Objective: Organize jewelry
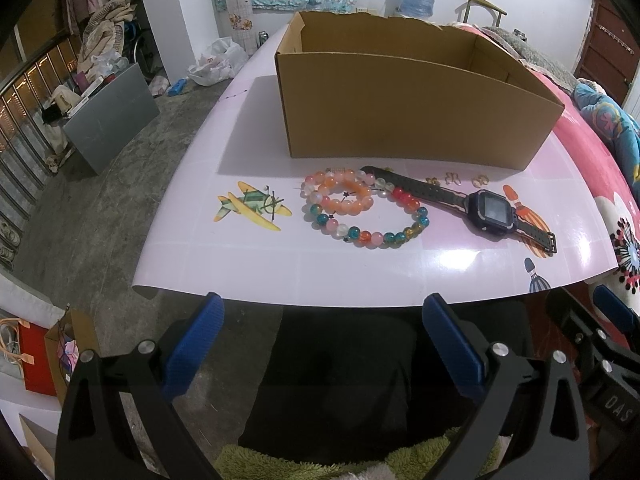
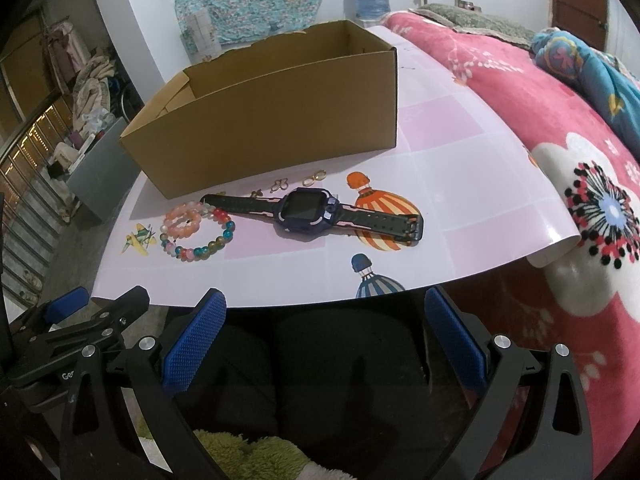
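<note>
A glossy pink-and-white checked sheet covers the counter (image 1: 248, 264), its near edge curling off just ahead of both tools, its right edge rolled up against a pink floral blanket (image 2: 540, 128) on the bed. Bare sheet lies open between that near edge and the jewelry, and more to the right of the cardboard box (image 1: 400, 104). The box, plain brown corrugated board with a torn back rim, stands open-topped toward the far side of the counter.

In front of it, in a loose row, lie the pieces. A bracelet of glassy multicolored round beads (image 1: 384, 236) rests flat, with a smaller peach-and-pink bead bracelet (image 1: 348, 196) lying inside its loop and overlapping it. Just to the right, a dark blue smartwatch (image 2: 308, 210) with a black perforated rubber strap stretches out flat, its left strap end touching the beads. Between watch and box sit several small gold-colored earrings (image 2: 316, 178), thin wire shapes too small to make out in detail.

The left hand-held gripper (image 1: 320, 344) hangs short of the counter's near edge, its blue ribbed pads spread wide and holding nothing. The right hand-held gripper (image 2: 324, 340) is beside it, equally wide apart, also empty and touching nothing. A green fuzzy cloth (image 1: 280, 460) shows below them.
</note>
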`<control>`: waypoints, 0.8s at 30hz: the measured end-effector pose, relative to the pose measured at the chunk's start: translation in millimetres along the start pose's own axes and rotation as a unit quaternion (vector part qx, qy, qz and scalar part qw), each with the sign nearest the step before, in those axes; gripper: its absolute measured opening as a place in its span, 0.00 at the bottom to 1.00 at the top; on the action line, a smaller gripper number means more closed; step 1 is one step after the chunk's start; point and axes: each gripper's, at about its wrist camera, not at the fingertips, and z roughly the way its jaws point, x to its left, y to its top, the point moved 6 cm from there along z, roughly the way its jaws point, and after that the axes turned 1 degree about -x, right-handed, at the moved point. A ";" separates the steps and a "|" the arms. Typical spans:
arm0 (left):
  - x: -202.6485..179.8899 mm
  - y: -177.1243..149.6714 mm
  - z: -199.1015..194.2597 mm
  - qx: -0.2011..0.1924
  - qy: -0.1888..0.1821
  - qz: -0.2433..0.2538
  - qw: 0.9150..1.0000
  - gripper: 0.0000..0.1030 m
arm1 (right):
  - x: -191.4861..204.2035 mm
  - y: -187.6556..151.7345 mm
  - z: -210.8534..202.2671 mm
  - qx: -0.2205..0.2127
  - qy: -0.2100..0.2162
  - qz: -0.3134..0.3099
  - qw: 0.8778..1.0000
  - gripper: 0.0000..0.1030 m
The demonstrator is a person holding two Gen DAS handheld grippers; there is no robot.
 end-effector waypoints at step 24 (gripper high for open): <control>2.9 -0.2 -0.4 -0.004 0.002 0.001 1.000 0.95 | 2.1 -0.5 -0.8 0.001 0.000 -0.001 1.000 0.93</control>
